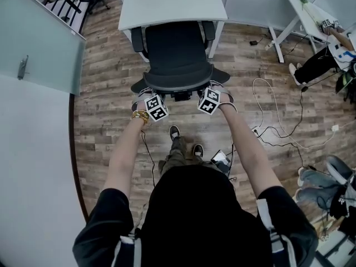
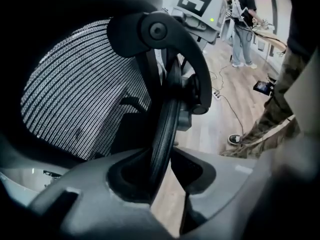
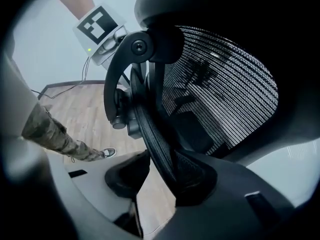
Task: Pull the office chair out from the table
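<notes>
A black mesh office chair (image 1: 178, 49) stands with its seat partly under the white table (image 1: 167, 4), its backrest towards me. My left gripper (image 1: 147, 92) holds the left end of the backrest's top edge. My right gripper (image 1: 214, 88) holds the right end. In the left gripper view the black backrest rim (image 2: 165, 129) runs down between the jaws of the left gripper (image 2: 165, 170), seated against one pad. The right gripper view shows the rim (image 3: 152, 134) likewise wedged between the jaws of the right gripper (image 3: 156, 176). Mesh (image 3: 225, 84) fills the rest of that view.
A frosted glass partition (image 1: 39, 43) stands at the left. Loose cables (image 1: 272, 121) lie on the wood floor at the right, near a second white table (image 1: 303, 15) and a seated person (image 1: 317, 65). My feet (image 1: 183, 141) are just behind the chair.
</notes>
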`<control>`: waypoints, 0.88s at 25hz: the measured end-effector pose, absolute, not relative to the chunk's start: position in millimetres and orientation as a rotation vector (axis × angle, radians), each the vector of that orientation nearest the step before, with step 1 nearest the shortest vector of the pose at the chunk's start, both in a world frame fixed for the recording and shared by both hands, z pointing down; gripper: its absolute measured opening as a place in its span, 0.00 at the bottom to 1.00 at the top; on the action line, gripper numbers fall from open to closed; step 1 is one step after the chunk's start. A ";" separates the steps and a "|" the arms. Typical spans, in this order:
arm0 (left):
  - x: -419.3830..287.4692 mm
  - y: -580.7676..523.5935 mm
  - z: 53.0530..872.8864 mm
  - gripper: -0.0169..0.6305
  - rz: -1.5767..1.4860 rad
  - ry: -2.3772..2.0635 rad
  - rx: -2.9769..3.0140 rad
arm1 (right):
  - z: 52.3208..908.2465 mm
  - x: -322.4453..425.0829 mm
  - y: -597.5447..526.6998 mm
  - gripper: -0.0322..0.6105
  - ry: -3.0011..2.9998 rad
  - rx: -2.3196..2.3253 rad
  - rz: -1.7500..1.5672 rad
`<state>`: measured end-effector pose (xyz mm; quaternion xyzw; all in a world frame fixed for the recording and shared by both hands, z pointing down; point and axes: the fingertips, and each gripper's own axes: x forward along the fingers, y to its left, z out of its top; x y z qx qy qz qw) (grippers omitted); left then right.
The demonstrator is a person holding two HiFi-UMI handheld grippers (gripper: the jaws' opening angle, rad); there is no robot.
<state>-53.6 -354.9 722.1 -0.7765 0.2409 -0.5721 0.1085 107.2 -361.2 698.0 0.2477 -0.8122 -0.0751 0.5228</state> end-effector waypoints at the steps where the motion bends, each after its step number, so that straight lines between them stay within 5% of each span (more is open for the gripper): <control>1: -53.8 -352.5 721.5 0.24 -1.682 0.715 -2.282 | 698.0 107.0 -358.5 0.25 -1.947 0.593 -0.183; 22: -66.6 -324.1 731.4 0.26 -1.815 0.786 -2.261 | 700.7 96.0 -327.6 0.25 -1.935 0.601 -0.195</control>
